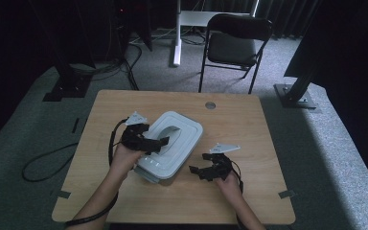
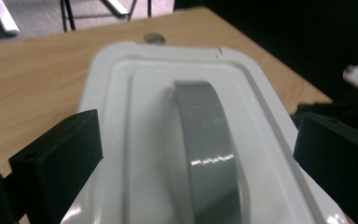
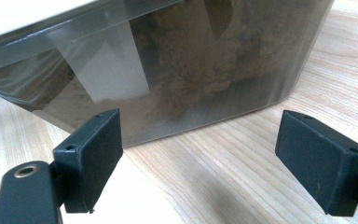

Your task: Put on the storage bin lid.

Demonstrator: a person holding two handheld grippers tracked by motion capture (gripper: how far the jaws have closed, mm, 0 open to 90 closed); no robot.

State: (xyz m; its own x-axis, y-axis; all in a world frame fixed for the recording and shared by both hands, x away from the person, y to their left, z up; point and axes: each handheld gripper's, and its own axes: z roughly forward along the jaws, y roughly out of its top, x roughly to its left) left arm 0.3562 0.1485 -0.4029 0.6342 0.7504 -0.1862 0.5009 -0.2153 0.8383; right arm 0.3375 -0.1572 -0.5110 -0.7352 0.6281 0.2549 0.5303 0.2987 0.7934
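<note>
A container with a white lid (image 1: pixel 184 139) lies on the wooden table (image 1: pixel 239 120). A grey handle (image 2: pixel 209 140) runs along the middle of the lid (image 2: pixel 140 116). My left gripper (image 1: pixel 155 146) hovers over the lid's near left part, and in the left gripper view its jaws (image 2: pixel 200 135) stand wide apart on either side of the handle with nothing pressed. My right gripper (image 1: pixel 199 162) rests open beside the container's right side. In the right gripper view its jaws (image 3: pixel 200 144) face the clear smoky wall (image 3: pixel 168 70), behind which brown fluffy material shows.
A round grommet (image 1: pixel 210 105) sits near the table's far edge. A black folding chair (image 1: pixel 235 45) and a white stand leg (image 1: pixel 176 33) are on the carpet beyond. Black frame posts (image 1: pixel 297 91) flank the table, and a cable (image 1: pixel 43 165) loops on the floor at left.
</note>
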